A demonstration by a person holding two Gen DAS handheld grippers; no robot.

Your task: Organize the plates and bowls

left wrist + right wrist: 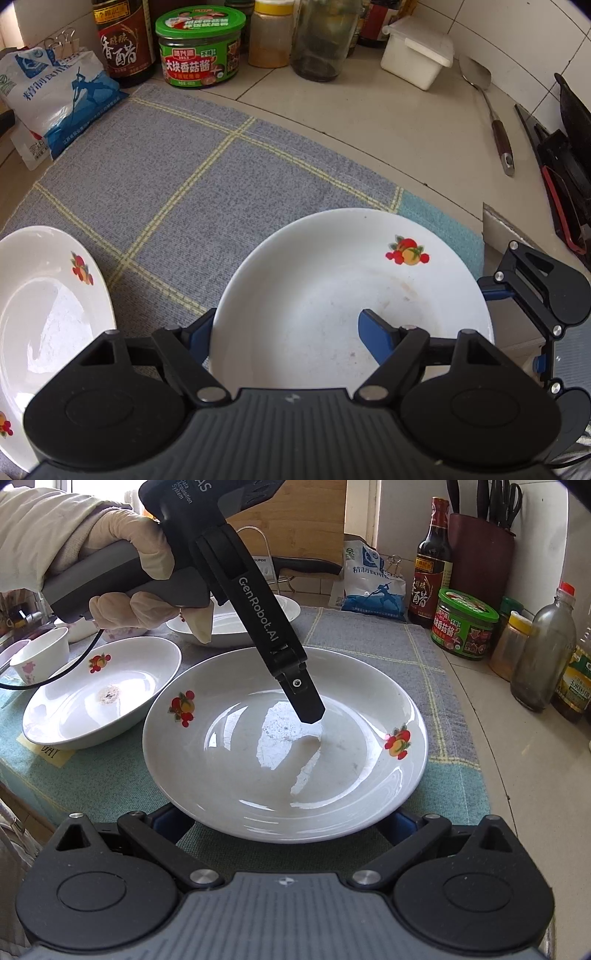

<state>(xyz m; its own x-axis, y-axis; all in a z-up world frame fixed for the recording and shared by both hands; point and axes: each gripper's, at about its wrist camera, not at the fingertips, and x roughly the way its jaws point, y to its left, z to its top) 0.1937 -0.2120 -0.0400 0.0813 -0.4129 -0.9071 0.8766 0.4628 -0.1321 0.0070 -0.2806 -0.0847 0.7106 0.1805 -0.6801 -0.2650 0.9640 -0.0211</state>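
Observation:
A white plate with fruit decals (347, 291) (284, 746) lies on the grey checked cloth (177, 177). My left gripper (288, 338) is open and straddles its near-left rim: one blue finger is outside the rim, the other rests inside the dish; in the right wrist view its finger (308, 701) touches the plate's inside. My right gripper (284, 823) is open, its fingers hidden under the plate's near rim; it also shows in the left wrist view (532, 295) at the plate's right edge. A second plate (44, 325) (99, 694) lies to the left. A third plate (236, 624) lies behind.
A small white bowl (40, 657) stands far left. Along the wall stand a salt bag (55, 99), a vinegar bottle (123, 40), a green jar (201, 48), glass jars, a white box (417, 53). A spatula (491, 114) lies on the counter, and a black stove edge (565, 177) is at right.

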